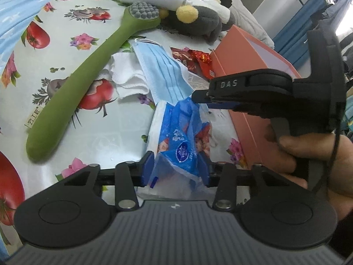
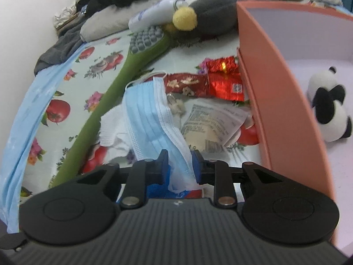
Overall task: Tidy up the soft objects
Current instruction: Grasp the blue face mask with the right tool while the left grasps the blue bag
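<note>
Left claw (image 1: 175, 169) pinches the blue tissue pack (image 1: 181, 145) low on the worktop (image 1: 110, 132), likely steadying it. Rightwards, the right claw (image 2: 179, 165) is closed on the face mask (image 2: 152, 114), probably bound for the pink box (image 2: 275, 84) (panda plush (image 2: 331, 108) already inside). Fruit-print cloth underneath, bedding heaped behind.

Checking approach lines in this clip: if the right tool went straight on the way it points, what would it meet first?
Probably only more of the light blue pleated face mask it already pinches between its fingers; beyond that, the printed paper receipt and red foil wrappers. Depth is unclear.
</note>
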Demonstrator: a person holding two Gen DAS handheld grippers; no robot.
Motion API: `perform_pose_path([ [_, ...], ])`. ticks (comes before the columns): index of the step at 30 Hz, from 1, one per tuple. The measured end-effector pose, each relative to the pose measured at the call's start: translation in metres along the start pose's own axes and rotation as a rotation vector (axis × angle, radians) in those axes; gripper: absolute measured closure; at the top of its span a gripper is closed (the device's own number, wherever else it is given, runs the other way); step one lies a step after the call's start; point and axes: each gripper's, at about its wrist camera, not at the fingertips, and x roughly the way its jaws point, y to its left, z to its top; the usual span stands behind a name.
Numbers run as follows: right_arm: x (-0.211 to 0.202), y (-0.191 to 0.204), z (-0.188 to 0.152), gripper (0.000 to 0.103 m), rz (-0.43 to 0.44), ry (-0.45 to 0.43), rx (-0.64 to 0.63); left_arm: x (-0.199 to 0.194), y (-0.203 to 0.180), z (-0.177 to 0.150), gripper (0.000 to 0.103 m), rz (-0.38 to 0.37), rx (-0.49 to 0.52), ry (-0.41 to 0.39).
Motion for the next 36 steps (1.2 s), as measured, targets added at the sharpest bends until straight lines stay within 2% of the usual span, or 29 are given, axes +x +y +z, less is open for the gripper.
perform_pose_path([
  [2,0.006,-0.001,0.001,0.075,0.005,0.013,0.013,0.0,0.002,0.0,0.07,-0.009,-0.017,-0.003],
  [4,0.008,-0.001,0.002,0.075,0.011,0.016,0.022,-0.002,0.003,0.0,0.076,-0.005,-0.025,-0.008],
  [5,0.008,-0.001,0.002,0.078,0.01,0.013,0.018,-0.003,0.003,0.0,0.081,0.003,-0.021,-0.014],
  [9,0.012,-0.002,0.003,0.09,0.036,0.022,0.039,-0.009,0.002,-0.003,0.089,0.015,-0.023,-0.032],
  [20,-0.012,0.012,-0.001,0.096,0.057,-0.024,0.013,-0.038,0.007,-0.012,0.099,0.044,-0.043,-0.082],
  [36,-0.058,0.033,-0.025,0.1,0.066,-0.086,-0.041,-0.095,0.028,-0.043,0.102,0.117,-0.084,-0.165],
])
